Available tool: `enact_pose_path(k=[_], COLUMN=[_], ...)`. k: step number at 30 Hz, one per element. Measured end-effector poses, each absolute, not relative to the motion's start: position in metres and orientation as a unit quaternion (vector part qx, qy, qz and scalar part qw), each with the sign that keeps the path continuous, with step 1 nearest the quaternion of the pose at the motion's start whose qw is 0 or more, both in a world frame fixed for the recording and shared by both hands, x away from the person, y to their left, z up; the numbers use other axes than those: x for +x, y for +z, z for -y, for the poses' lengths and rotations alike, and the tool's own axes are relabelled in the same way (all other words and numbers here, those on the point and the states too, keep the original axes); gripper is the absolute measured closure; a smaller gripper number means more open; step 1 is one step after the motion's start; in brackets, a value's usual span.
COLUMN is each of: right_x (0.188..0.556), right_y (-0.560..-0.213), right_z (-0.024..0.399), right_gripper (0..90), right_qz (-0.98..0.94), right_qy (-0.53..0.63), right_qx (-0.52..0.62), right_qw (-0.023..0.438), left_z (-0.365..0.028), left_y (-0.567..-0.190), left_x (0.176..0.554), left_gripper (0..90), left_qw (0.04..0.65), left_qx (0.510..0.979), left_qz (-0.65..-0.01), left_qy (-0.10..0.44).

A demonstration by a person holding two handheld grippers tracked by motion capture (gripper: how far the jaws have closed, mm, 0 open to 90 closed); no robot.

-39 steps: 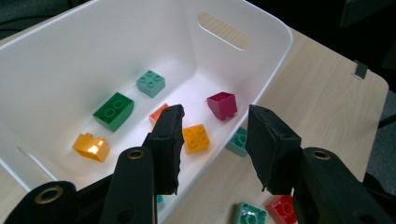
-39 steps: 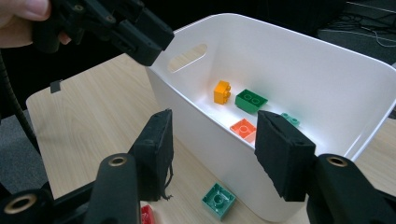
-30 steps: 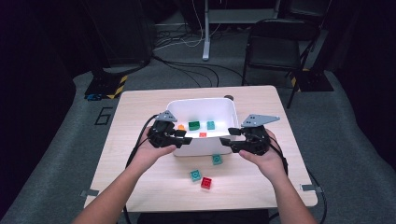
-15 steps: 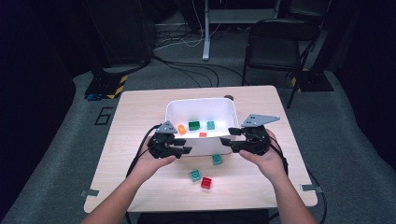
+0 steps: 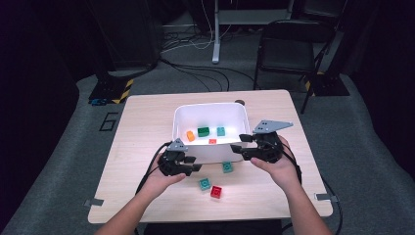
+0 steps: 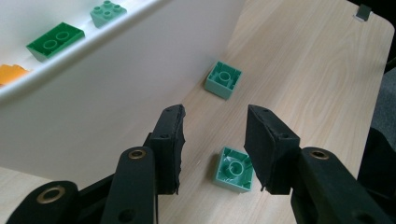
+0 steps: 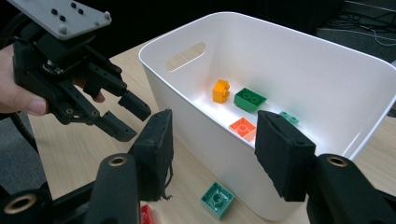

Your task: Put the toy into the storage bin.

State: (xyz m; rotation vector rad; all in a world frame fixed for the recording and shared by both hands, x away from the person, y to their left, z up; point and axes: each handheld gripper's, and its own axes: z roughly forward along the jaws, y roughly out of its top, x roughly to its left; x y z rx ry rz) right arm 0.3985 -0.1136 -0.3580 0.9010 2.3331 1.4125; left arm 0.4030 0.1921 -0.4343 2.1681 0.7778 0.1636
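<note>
A white bin stands mid-table and holds an orange brick, a green brick, a teal brick and a red-orange brick. In front of it on the table lie two teal bricks and a red brick. My left gripper is low in front of the bin, open. In the left gripper view the gripper frames the nearer teal brick, hollow side up, without touching it. My right gripper hovers open at the bin's front right rim, empty.
The bin's front wall runs close along the left jaw. Bare wooden table spreads left and right of the bin. A small clip sits at the table's edge. Chairs and cables stand on the floor beyond.
My left gripper has dropped from the bin's front rim to just above the table, over a teal brick. The right gripper has stayed put.
</note>
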Motion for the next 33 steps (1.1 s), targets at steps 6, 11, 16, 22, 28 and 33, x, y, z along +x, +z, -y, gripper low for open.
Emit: enact_pose_path(k=[6,11,16,22,28,33], right_x=[0.399,0.399,0.398,0.399,0.399,0.399], right_y=[-0.358,-0.358,-0.358,-0.358,-0.359,-0.360], right_z=[0.114,0.114,0.114,0.114,0.113,0.114], right_gripper=[46.2,46.2,46.2,46.2,46.2,46.2], right_qz=[-0.804,-0.805,-0.804,-0.805,-0.805,-0.805], right_qy=[0.488,0.488,0.488,0.489,0.488,0.487], right_qx=[0.311,0.310,0.312,0.309,0.310,0.310], right_qw=[0.135,0.135,0.135,0.135,0.134,0.133], left_z=[-0.189,-0.185,-0.183,-0.179,-0.176,-0.172], left_y=[-0.448,-0.459,-0.467,-0.476,-0.483,-0.489], left_x=[0.402,0.400,0.399,0.395,0.392,0.391], left_gripper=[56.6,56.6,56.3,53.9,51.4,49.6], left_qw=[0.406,0.404,0.407,0.402,0.391,0.382], left_qx=[0.859,0.860,0.859,0.864,0.873,0.880], left_qz=[-0.307,-0.306,-0.304,-0.301,-0.289,-0.278], left_qy=[0.062,0.057,0.052,0.046,0.043,0.045])
